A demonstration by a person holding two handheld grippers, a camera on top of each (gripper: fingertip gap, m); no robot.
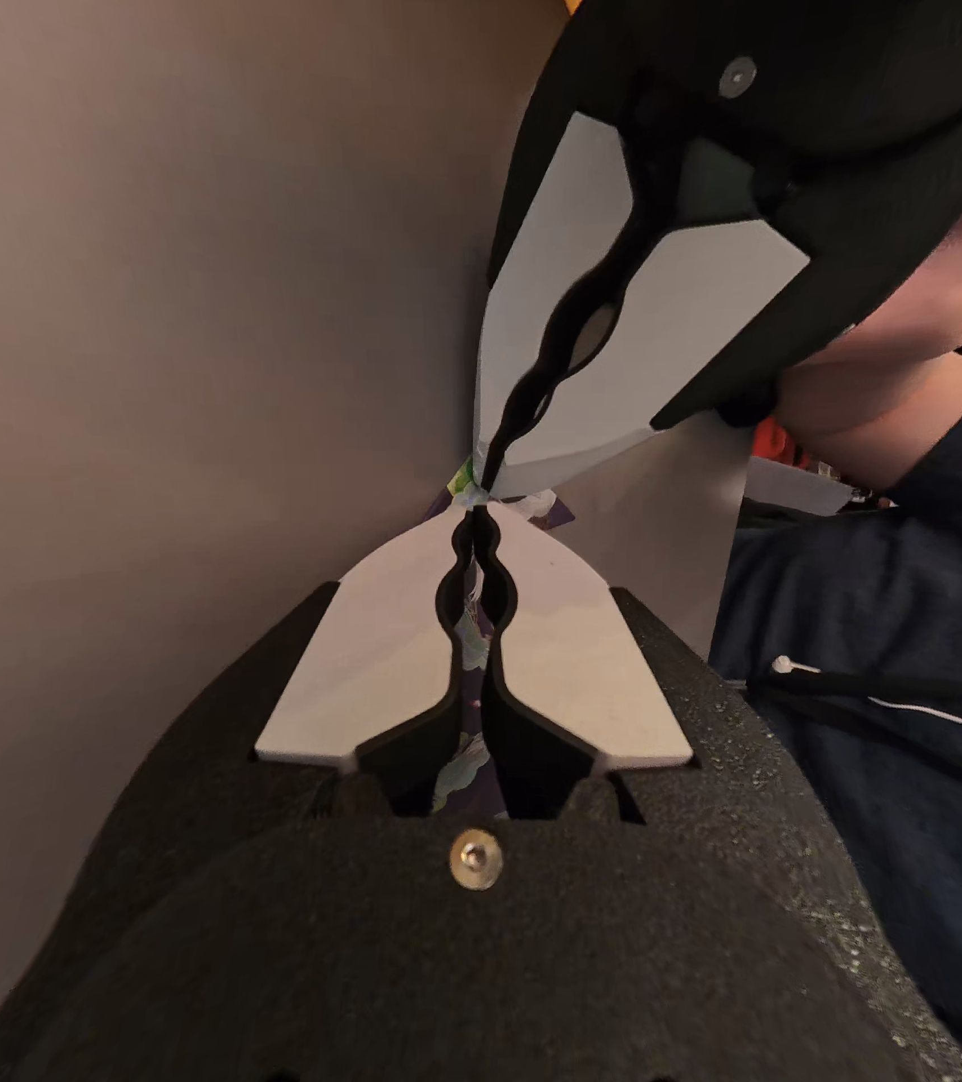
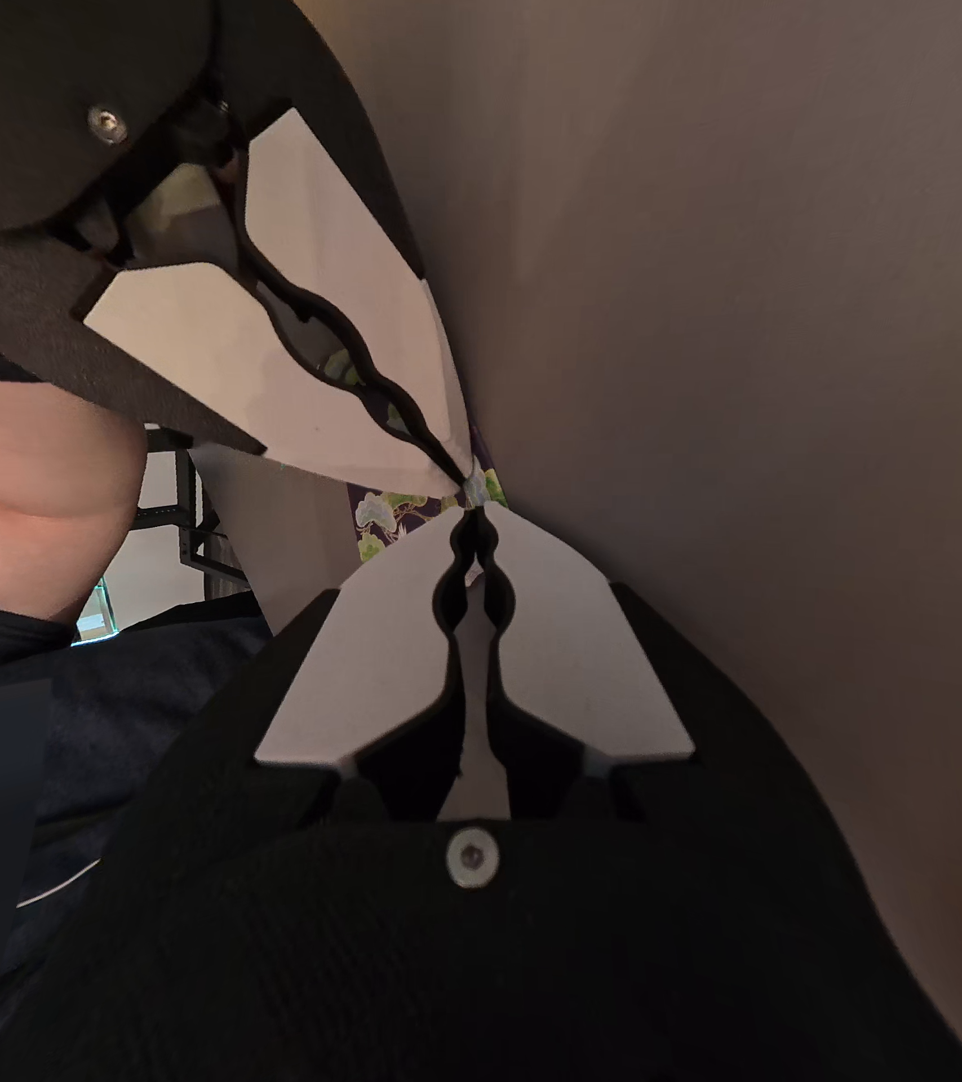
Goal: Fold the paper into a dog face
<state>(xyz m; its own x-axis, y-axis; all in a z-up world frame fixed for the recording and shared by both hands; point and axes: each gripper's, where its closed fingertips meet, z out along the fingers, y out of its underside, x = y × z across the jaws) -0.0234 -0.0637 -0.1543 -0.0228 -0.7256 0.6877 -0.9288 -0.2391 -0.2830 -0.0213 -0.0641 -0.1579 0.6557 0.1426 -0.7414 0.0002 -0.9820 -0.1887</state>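
The paper is small, dark purple with a green and white pattern. In the left wrist view it runs between my left gripper's (image 1: 475,514) fingers (image 1: 402,644), its patterned side (image 1: 469,656) showing, and a crumpled bit pokes out at the tips. My right gripper (image 1: 485,485) comes in from the upper right, and its tips meet my left gripper's tips on the same bit of paper. In the right wrist view my right gripper (image 2: 475,515) is shut with the paper's pale side between its fingers. The patterned paper (image 2: 402,509) spreads left of the tips, and the left gripper (image 2: 462,480) is shut on it.
A plain grey-brown tabletop (image 1: 174,293) lies close behind the grippers in both views (image 2: 759,351). A person's bare forearm (image 1: 876,410) and dark clothing (image 1: 876,644) fill the right side. The other forearm (image 2: 27,468) and some shelving (image 2: 185,527) show at the left. The grippers are tip to tip, or close to it.
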